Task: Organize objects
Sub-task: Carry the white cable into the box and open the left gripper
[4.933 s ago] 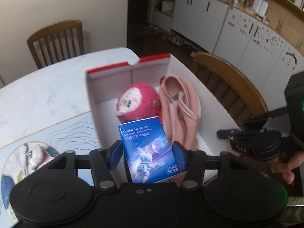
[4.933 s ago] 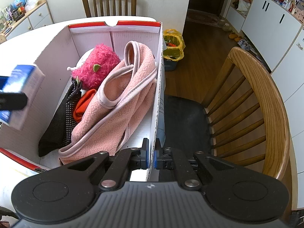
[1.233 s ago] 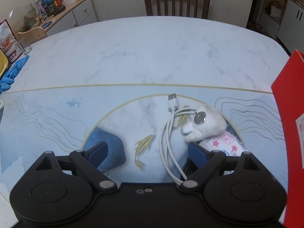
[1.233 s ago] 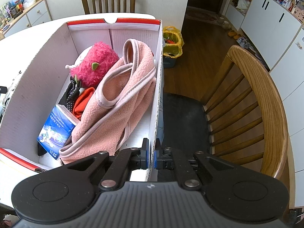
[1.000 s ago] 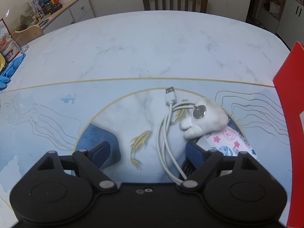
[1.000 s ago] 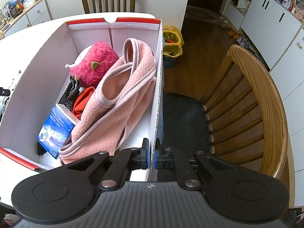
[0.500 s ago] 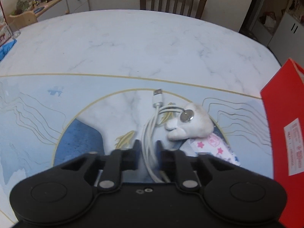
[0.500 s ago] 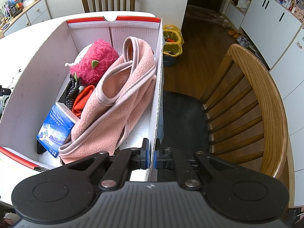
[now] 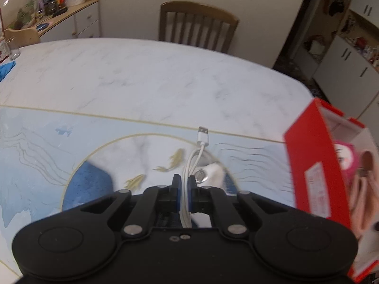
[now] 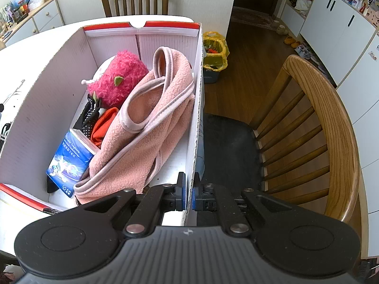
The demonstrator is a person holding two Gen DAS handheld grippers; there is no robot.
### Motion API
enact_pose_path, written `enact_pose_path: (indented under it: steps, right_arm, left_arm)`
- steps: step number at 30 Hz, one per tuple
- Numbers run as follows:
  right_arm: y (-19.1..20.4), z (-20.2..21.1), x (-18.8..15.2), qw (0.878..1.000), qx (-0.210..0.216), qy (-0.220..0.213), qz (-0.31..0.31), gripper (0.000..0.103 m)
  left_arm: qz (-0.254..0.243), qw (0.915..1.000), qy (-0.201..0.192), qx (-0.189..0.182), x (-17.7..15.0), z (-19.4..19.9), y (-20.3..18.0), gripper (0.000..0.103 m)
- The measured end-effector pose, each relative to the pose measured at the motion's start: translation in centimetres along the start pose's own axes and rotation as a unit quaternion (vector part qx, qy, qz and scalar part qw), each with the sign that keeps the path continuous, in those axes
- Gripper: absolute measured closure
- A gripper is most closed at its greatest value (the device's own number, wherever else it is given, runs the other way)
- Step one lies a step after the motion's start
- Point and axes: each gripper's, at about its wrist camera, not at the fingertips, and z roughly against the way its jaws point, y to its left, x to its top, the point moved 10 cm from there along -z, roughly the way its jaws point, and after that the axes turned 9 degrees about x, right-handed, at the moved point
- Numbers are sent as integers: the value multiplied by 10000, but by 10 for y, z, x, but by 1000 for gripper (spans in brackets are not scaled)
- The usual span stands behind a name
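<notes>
In the left wrist view my left gripper (image 9: 184, 182) has its jaws closing tight on a coiled white USB cable (image 9: 194, 156). The cable's plug (image 9: 203, 133) sticks out ahead, above the table mat. A white soft item with a metal disc (image 9: 213, 172) lies just right of the fingertips. The red and white box (image 9: 312, 165) stands at the right. In the right wrist view my right gripper (image 10: 188, 189) is shut on the box's right wall (image 10: 197, 94). Inside lie a pink plush (image 10: 118, 78), a pink fleece garment (image 10: 151, 118) and a blue tissue pack (image 10: 71, 158).
The marble table (image 9: 142, 75) stretches ahead, with a wooden chair (image 9: 199, 23) behind it. A blue cloth (image 9: 6, 68) and a glass (image 9: 14, 49) are at its far left. Right of the box stand a curved wooden chair (image 10: 319, 130) and a yellow-bagged bin (image 10: 215, 49).
My left gripper went from open around the cable to shut on it, then rose with it and swung toward the box. The right gripper stayed put.
</notes>
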Motion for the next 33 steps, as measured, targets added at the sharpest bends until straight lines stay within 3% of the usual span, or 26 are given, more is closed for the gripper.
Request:
enact_pose_path:
  steps: [19,33]
  right_arm:
    - [0,1,1,10000,2,-8,-7,99]
    - [1,3,3,10000,4,-25,-9,99]
  left_arm:
    - [-99,9922,-688,-1040,30,84,-70,101]
    - [-787,9776,-679,-1829,21,114,-152,101]
